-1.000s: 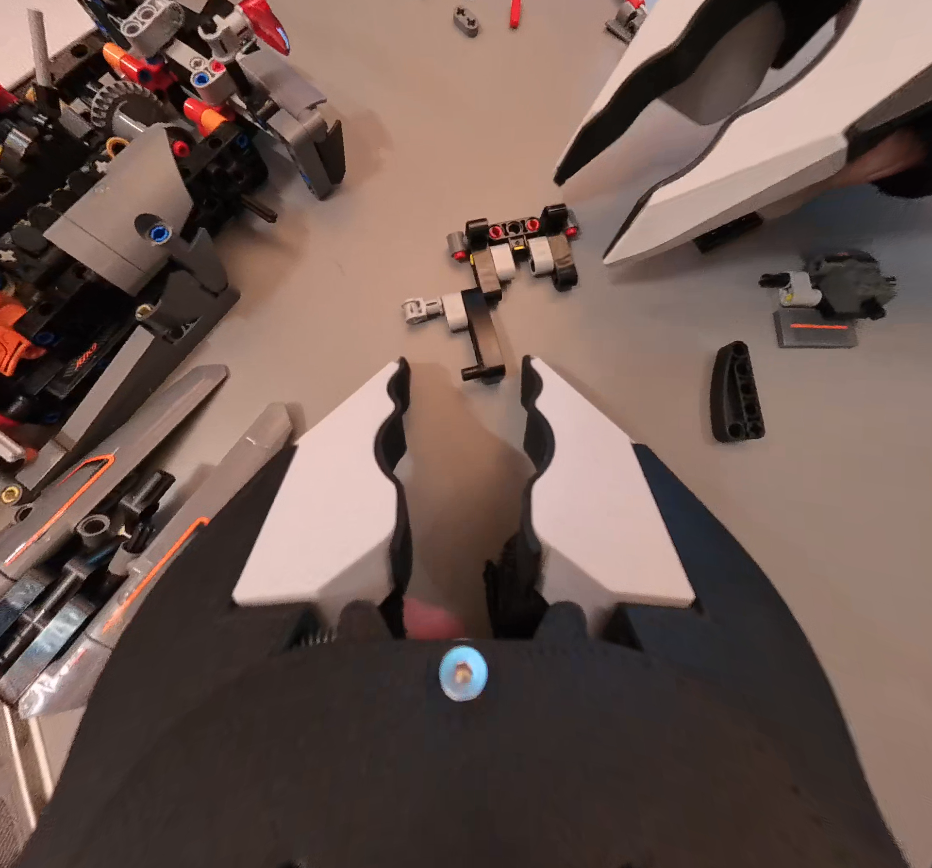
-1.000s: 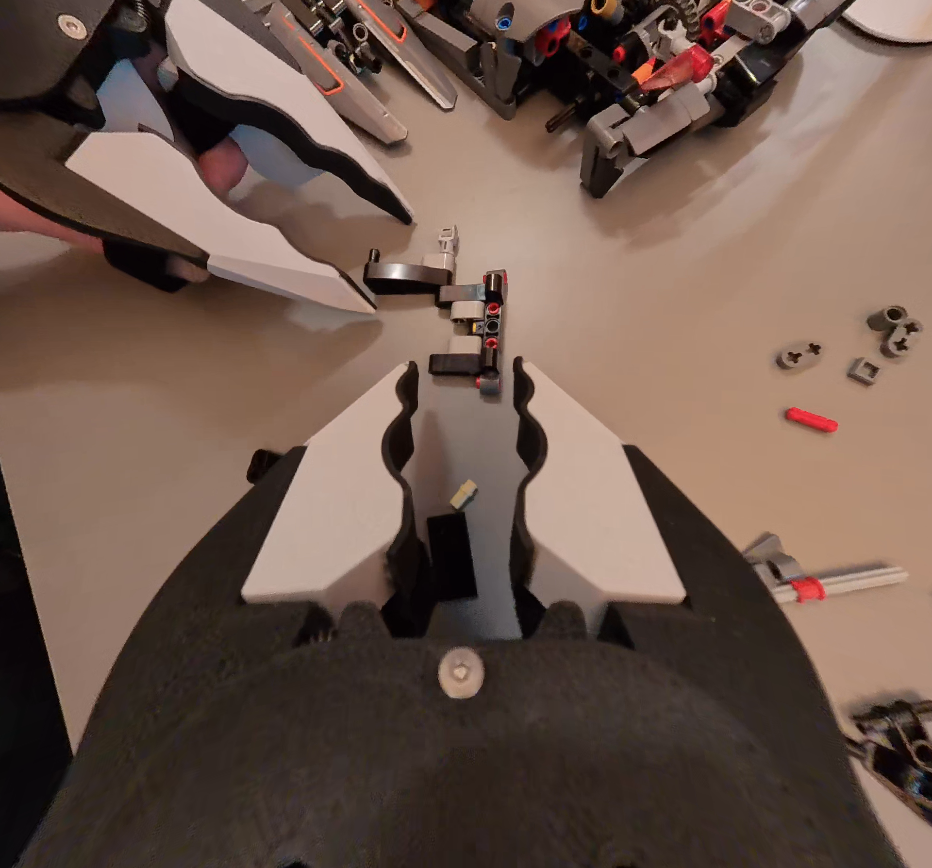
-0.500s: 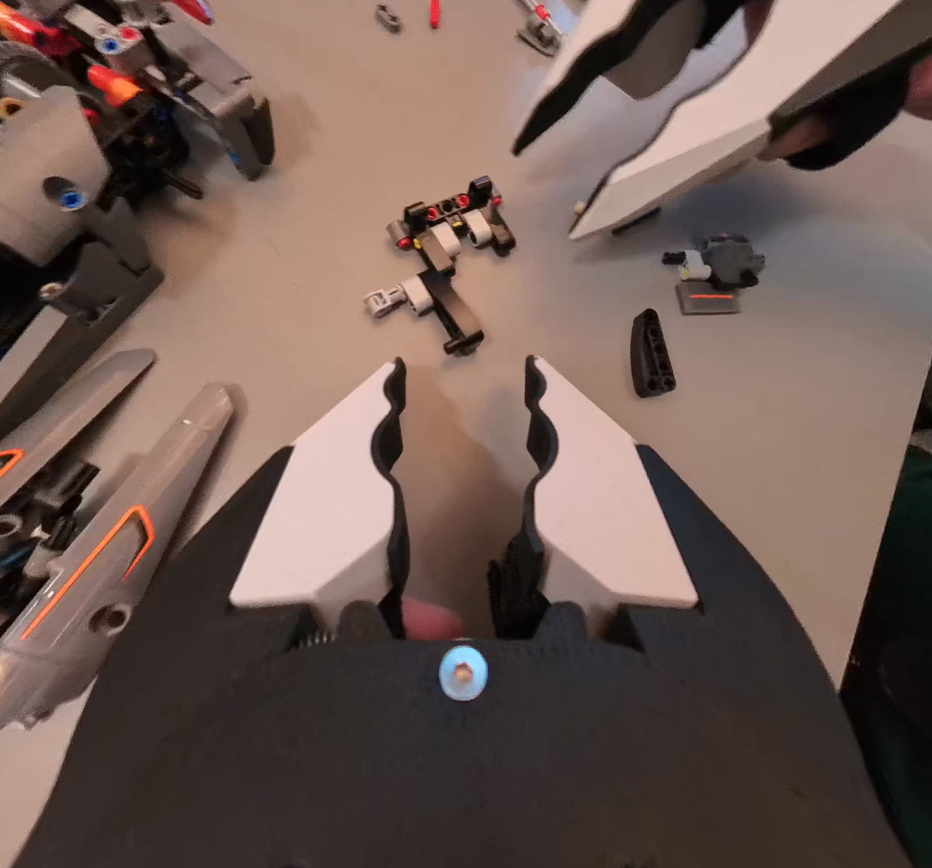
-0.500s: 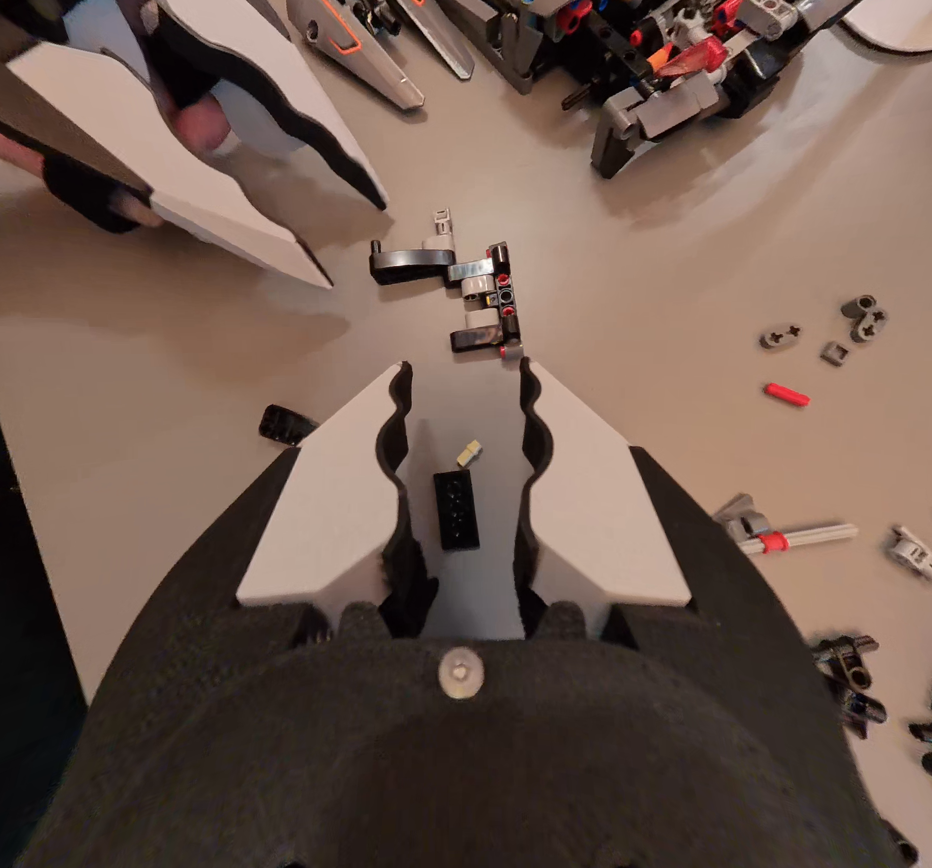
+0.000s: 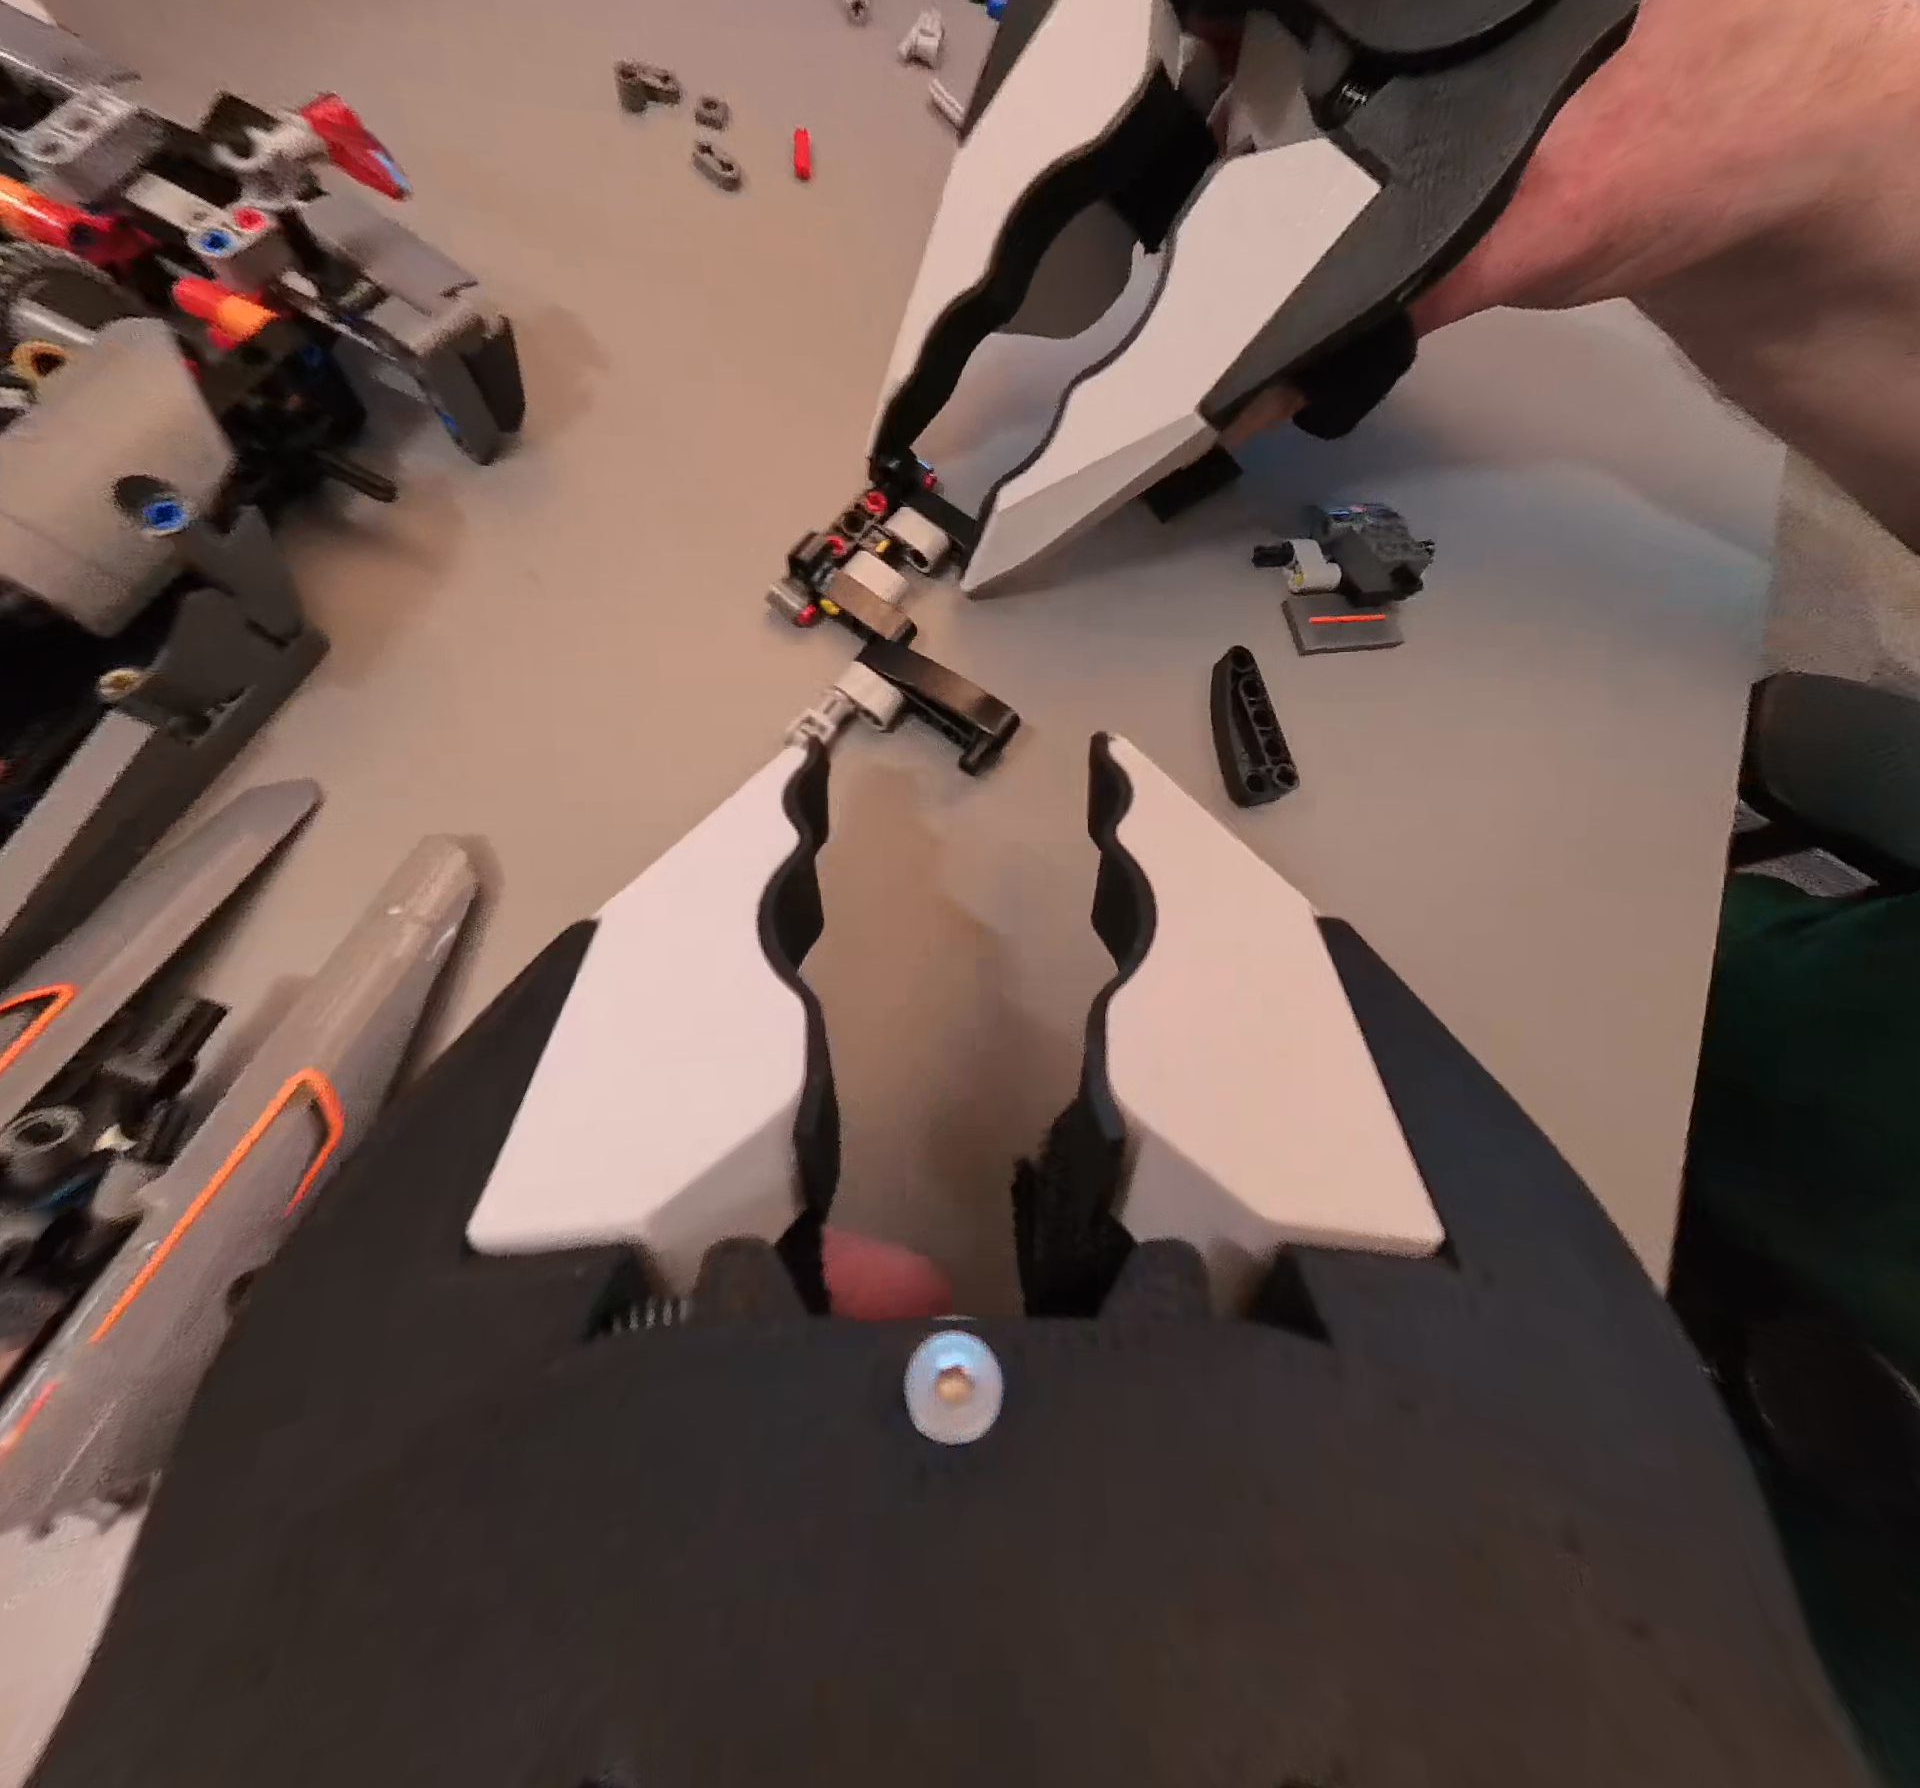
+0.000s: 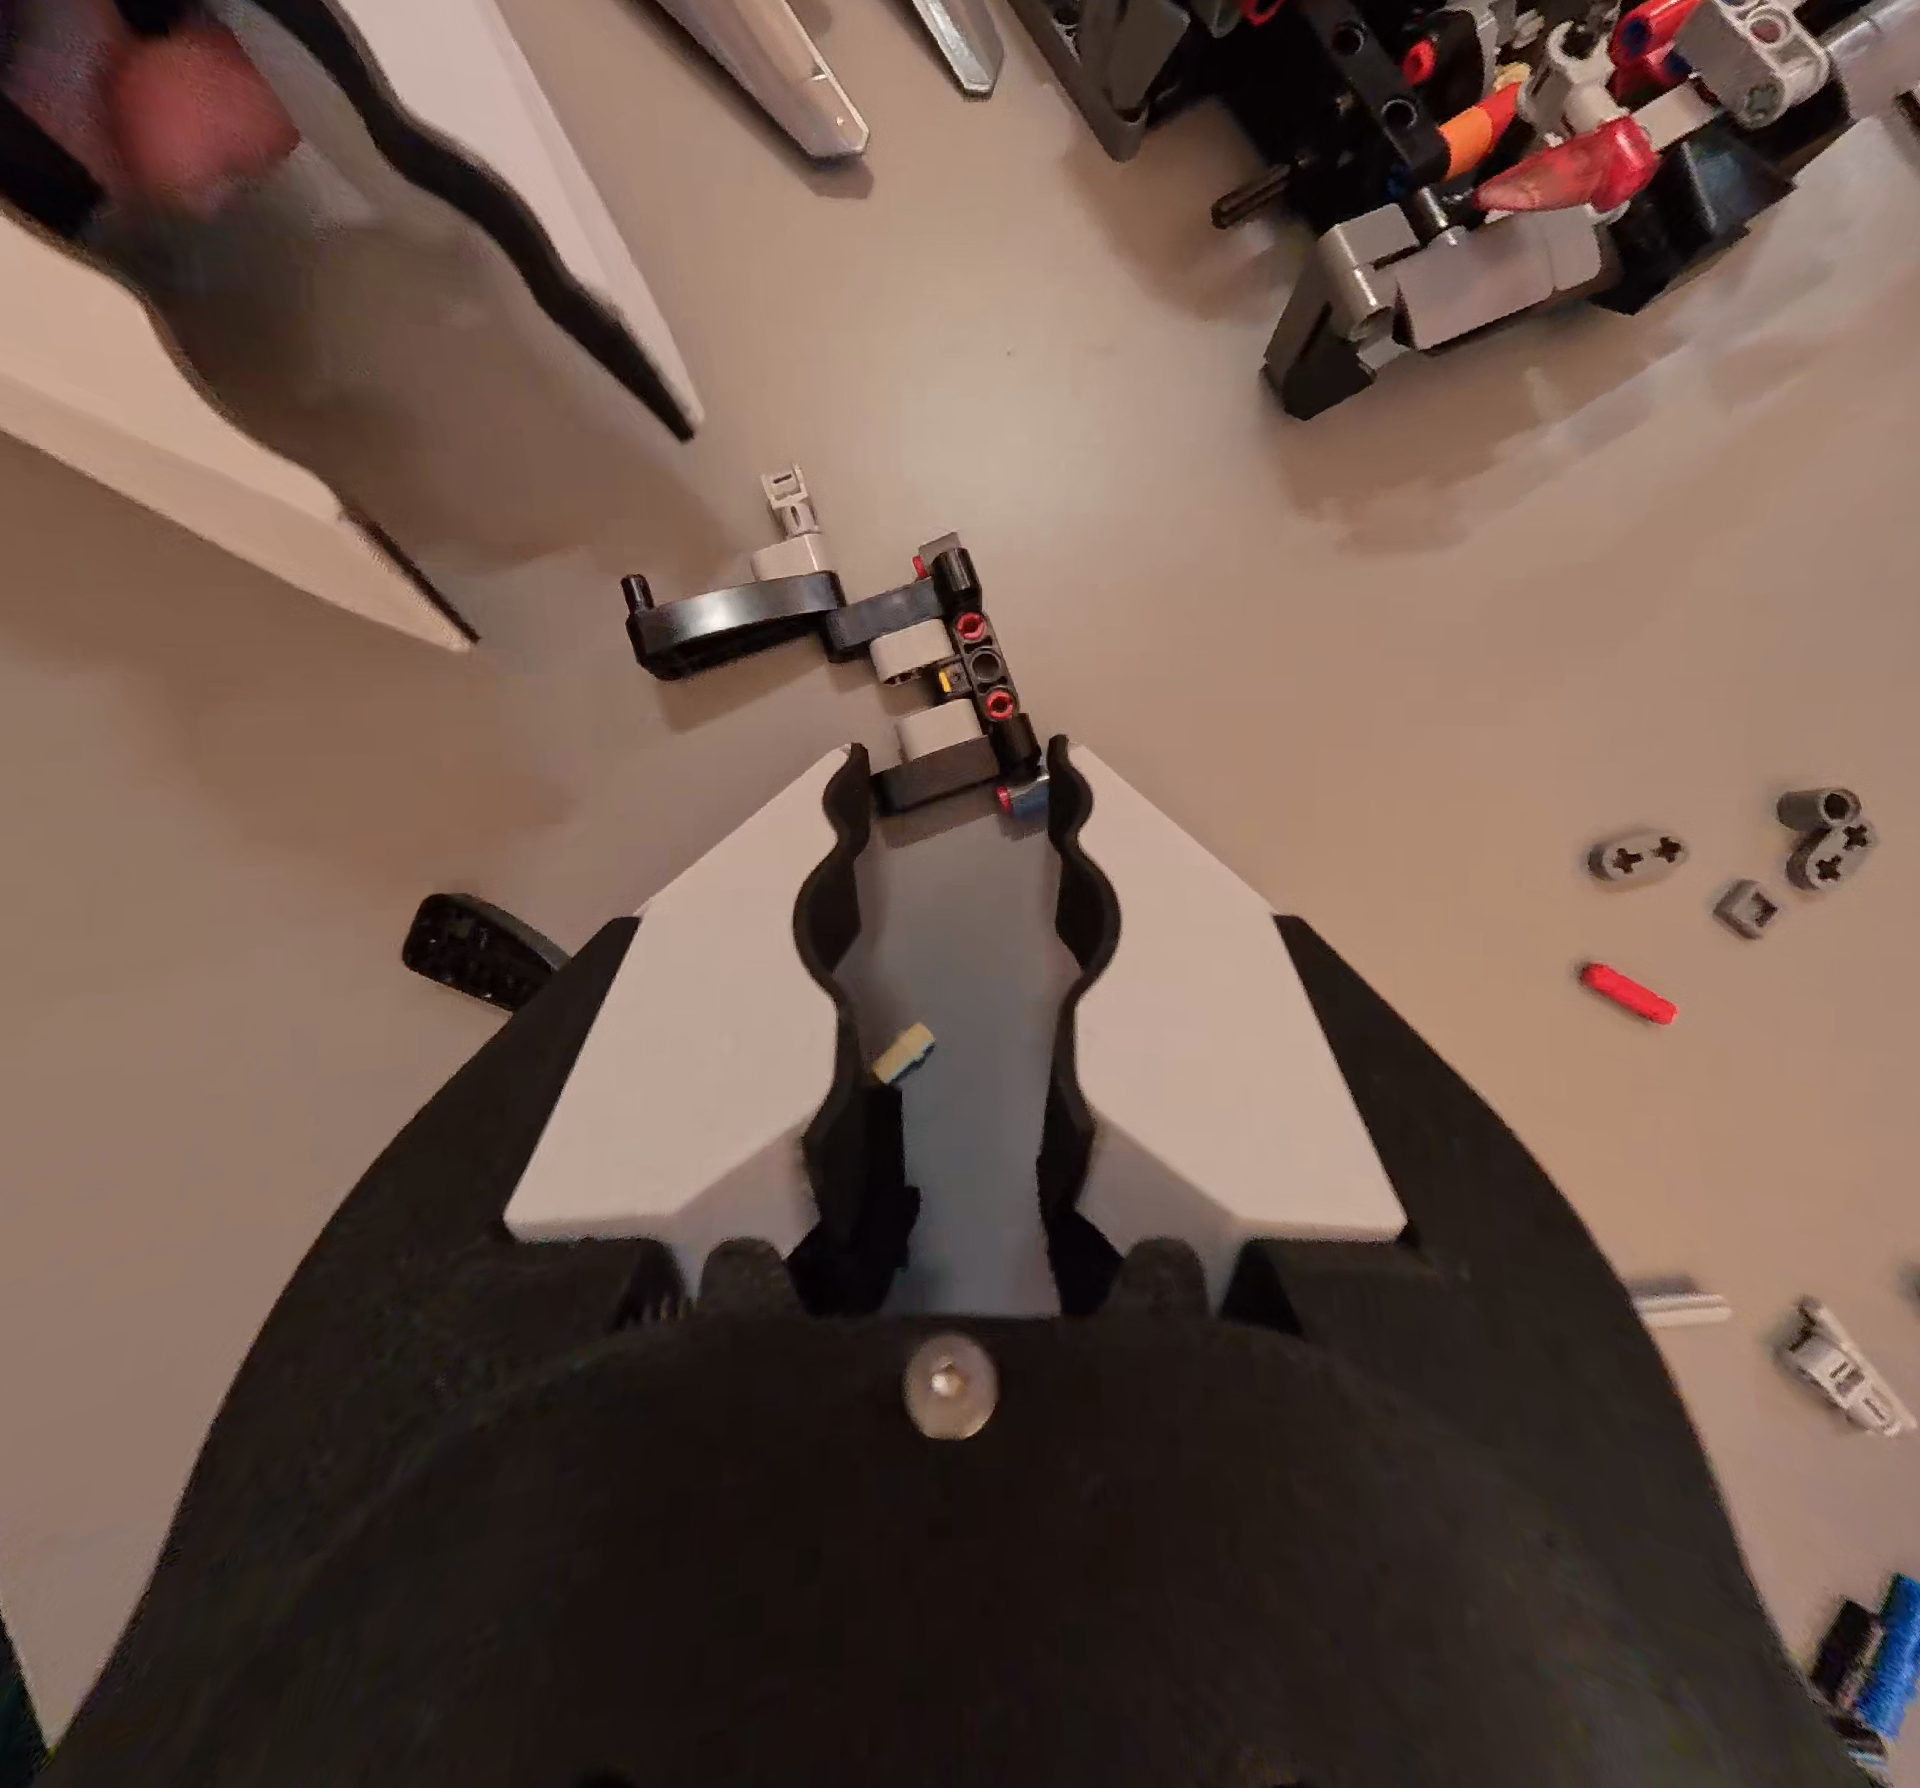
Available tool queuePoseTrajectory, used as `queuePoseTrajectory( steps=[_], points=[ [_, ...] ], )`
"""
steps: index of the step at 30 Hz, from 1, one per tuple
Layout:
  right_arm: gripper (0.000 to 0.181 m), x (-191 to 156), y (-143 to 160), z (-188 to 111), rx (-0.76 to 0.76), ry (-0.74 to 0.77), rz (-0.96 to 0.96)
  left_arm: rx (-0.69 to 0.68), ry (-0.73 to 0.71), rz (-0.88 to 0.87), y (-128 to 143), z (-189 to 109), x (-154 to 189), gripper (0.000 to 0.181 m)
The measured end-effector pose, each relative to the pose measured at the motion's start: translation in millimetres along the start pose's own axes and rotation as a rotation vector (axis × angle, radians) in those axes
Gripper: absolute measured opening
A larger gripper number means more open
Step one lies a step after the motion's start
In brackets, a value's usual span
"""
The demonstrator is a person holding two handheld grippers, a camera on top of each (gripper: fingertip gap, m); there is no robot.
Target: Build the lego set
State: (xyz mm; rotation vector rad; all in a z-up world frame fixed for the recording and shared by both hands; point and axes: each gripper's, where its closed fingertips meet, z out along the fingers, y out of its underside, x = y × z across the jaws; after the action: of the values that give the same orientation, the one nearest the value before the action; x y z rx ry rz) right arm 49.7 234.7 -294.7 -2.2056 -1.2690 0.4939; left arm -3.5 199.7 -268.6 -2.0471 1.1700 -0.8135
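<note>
**Right gripper at the sub-assembly, left gripper spread just short of it**

Left wrist view: left gripper (image 5: 956,751) spread wide, nothing between the fingers, bare table (image 5: 675,512) under the gap. Small black-grey sub-assembly (image 5: 883,616) lies on the table just ahead; its light grey connector end is at the left fingertip, contact unclear. Right gripper (image 5: 930,533) comes in from top right, held by a hand (image 5: 1704,180), its tips down at the far end of the sub-assembly. Tips slightly apart; whether they pinch the piece I cannot tell. Curved black beam (image 5: 1252,730) right of the left gripper. Small grey part with an orange stripe (image 5: 1345,585) farther right. Big part-built model (image 5: 208,336) at left, blurred. Two grey panels with orange trim (image 5: 260,1094) at lower left. Loose grey bits and a red pin (image 5: 801,153) at top centre.

Right wrist view: right gripper (image 6: 951,762) partly spread, the near end of the sub-assembly (image 6: 914,658) sits between the fingertips, touching or almost. Grip not confirmed. Rest of the sub-assembly runs away toward the left gripper (image 6: 582,533), blurred at upper left, spread. Model (image 6: 1507,97) top right. Panels (image 6: 748,3) at top. Grey connectors (image 6: 1818,834) and red pin (image 6: 1627,992) right. Black beam (image 6: 473,949) left of the gripper body.
</note>
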Motion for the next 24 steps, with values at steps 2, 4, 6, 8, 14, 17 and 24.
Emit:
queuePoseTrajectory(
  steps=[2,4,6,8,14,17,24],
  points=[
    [0.033,-4,-3,0,0.008,-0.007,-0.005,0.006,-0.006,0.013,2,-5,-3,0.050],
    [0.032,-9,-3,1,0.005,-0.021,-0.007,0.000,-0.024,0.027,3,-7,-8,0.050],
    [0.032,-11,-4,1,0.001,-0.018,-0.014,-0.012,-0.045,0.067,1,-9,-14,0.052],
    [0.032,-12,-2,1,-0.018,-0.010,-0.019,-0.009,-0.063,0.117,-6,-11,-20,0.053],
    [0.037,-20,-1,-1,-0.020,-0.033,-0.028,0.030,-0.037,0.263,-36,-5,-32,0.049],
    [0.039,-20,0,-2,-0.025,-0.039,-0.033,0.094,-0.044,0.332,-48,-1,-38,0.046],
    [0.044,-15,1,-15,-0.006,-0.058,-0.071,0.171,-0.050,0.306,-38,-8,-50,0.046]
  ],
)
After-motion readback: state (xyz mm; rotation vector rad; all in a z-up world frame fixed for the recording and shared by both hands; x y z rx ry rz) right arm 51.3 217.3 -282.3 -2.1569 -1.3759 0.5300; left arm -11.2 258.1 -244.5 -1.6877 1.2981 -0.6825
